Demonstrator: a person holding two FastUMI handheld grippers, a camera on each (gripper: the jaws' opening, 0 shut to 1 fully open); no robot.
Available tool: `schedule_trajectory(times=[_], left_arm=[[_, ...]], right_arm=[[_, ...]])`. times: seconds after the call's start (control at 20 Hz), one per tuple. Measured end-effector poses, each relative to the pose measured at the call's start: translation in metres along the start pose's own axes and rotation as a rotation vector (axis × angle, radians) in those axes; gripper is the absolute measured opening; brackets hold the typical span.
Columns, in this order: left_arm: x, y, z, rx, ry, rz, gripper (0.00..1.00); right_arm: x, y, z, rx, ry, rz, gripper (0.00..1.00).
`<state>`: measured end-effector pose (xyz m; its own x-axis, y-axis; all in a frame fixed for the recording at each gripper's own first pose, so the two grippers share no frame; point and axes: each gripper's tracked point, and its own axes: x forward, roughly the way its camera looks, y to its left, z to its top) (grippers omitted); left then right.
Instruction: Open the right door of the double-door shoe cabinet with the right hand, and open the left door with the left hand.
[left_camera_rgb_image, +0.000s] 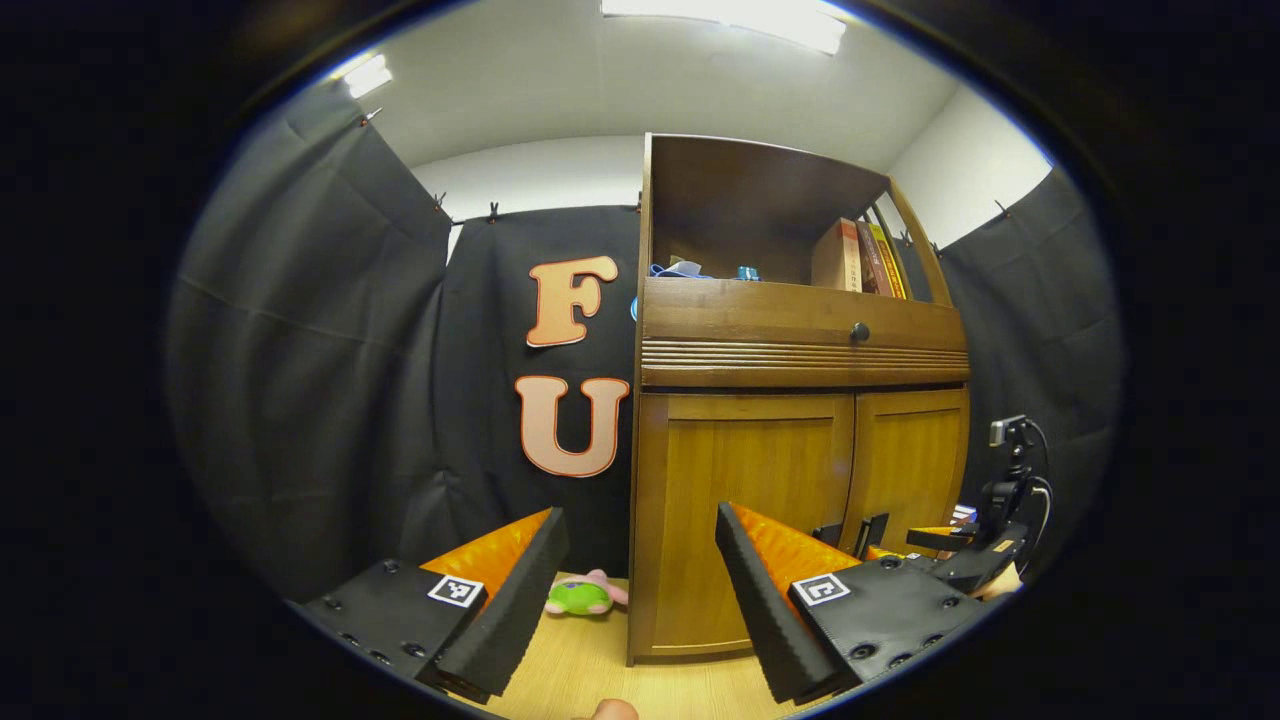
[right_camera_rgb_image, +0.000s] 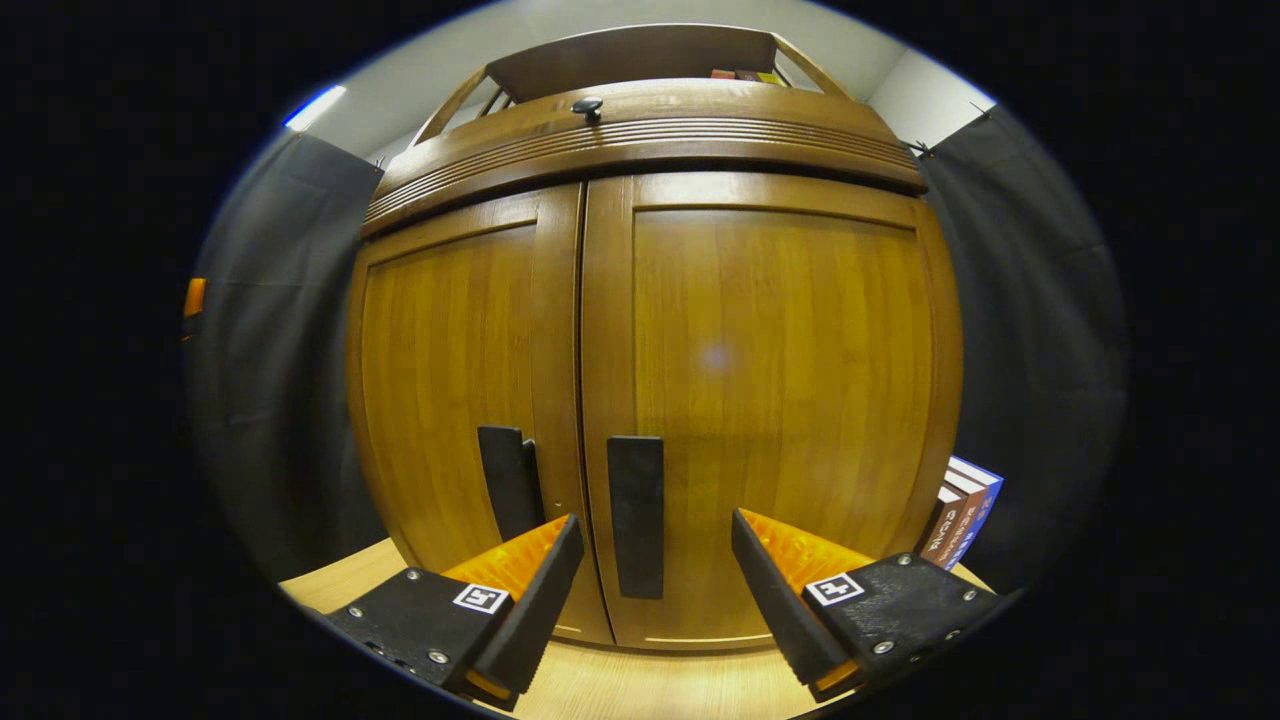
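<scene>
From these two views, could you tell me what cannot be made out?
- Cabinet interior: hidden behind the shut right door and left door, right gripper view.
- Stuffed toy: partly hidden behind a left gripper finger, left gripper view.
- Books: partly hidden behind the cabinet's side, right gripper view.

Wooden shoe cabinet (right_camera_rgb_image: 650, 330) upright; left door (right_camera_rgb_image: 450, 380), right door (right_camera_rgb_image: 780, 380) closed.
</scene>
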<state>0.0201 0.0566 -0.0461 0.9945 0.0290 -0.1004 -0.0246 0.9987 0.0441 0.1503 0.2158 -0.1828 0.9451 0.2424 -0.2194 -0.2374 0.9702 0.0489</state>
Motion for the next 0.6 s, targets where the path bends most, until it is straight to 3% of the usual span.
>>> schedule_trajectory(times=[0.05, 0.1, 0.3, 0.35, 0.4, 0.5, 0.55, 0.6], left_arm=[[0.0, 0.003, -0.002, -0.003, 0.004, 0.003, 0.96], [0.001, 0.005, -0.004, -0.006, 0.009, 0.005, 0.96], [0.006, 0.013, -0.013, -0.021, 0.03, 0.012, 0.98], [0.005, 0.013, -0.014, -0.023, 0.034, 0.015, 0.98], [0.005, 0.014, -0.015, -0.022, 0.037, 0.019, 0.98], [0.006, 0.016, -0.015, -0.018, 0.037, 0.028, 0.96], [0.006, 0.017, -0.015, -0.015, 0.036, 0.034, 0.96], [0.006, 0.018, -0.016, -0.013, 0.034, 0.039, 0.96]], right_arm=[[0.005, 0.004, -0.002, 0.006, 0.005, 0.007, 1.0], [0.009, 0.006, -0.003, 0.011, 0.007, 0.01, 0.86], [0.024, 0.009, -0.007, 0.033, 0.016, 0.001, 0.7], [0.028, 0.009, -0.008, 0.035, 0.02, -0.003, 0.68], [0.03, 0.008, -0.01, 0.036, 0.025, -0.009, 0.75], [0.034, 0.004, -0.013, 0.038, 0.031, -0.023, 0.46], [0.035, 0.001, -0.013, 0.039, 0.031, -0.036, 0.65], [0.035, 0.003, -0.012, 0.052, 0.03, -0.031, 0.36]])
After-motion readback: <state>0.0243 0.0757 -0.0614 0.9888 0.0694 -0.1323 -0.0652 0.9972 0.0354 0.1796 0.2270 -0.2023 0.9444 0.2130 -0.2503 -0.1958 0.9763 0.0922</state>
